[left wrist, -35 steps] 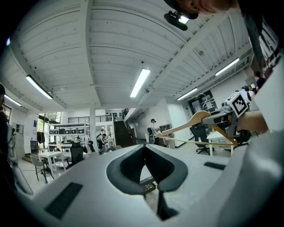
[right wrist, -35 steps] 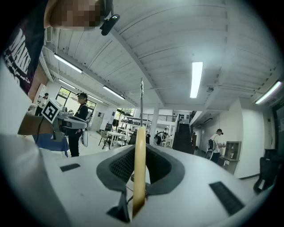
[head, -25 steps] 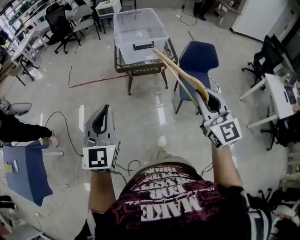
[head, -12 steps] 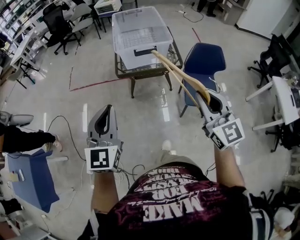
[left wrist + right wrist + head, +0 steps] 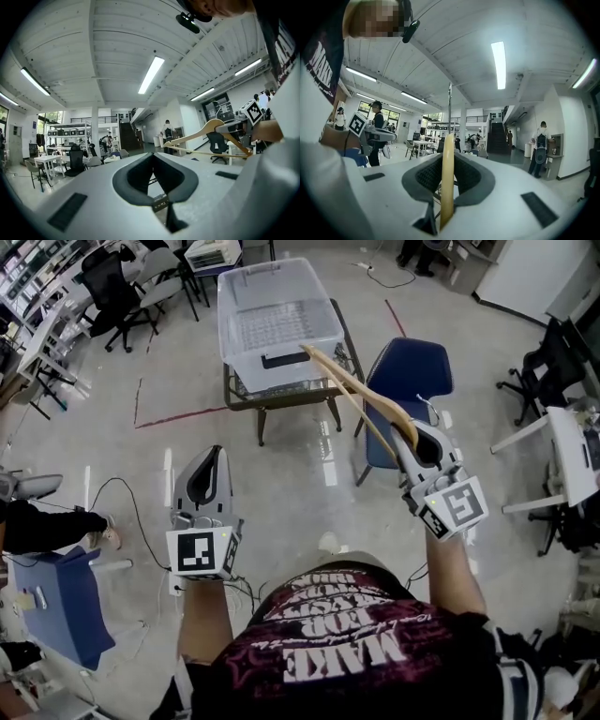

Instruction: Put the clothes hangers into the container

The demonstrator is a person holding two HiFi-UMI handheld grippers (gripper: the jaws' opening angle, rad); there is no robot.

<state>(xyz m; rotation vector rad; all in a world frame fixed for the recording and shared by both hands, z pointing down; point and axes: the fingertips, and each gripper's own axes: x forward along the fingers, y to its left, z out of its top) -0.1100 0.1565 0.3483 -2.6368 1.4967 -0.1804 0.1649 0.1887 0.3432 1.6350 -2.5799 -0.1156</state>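
Gripping a pale wooden clothes hanger (image 5: 447, 197) edge-on, the right gripper (image 5: 448, 161) has its jaws closed on the hanger's curved top, and the metal hook rises straight up beyond the tips. In the head view the hanger (image 5: 361, 395) reaches from the right gripper (image 5: 412, 432) far and left. Its far end lies over the near right corner of the clear plastic container (image 5: 253, 367), which stands on a small table (image 5: 292, 399); I cannot tell whether they touch.

The left gripper (image 5: 217, 452) is to the near left, well apart from the hanger, its jaws together with nothing between them. From the left gripper (image 5: 153, 159) view the hanger (image 5: 206, 131) shows off to the right.

The person's dark shirt (image 5: 347, 634) reads "MAKE" in large letters, upside down in the head view; the lines beyond it are too distorted to read. Each gripper's cube bears a black-and-white square marker.
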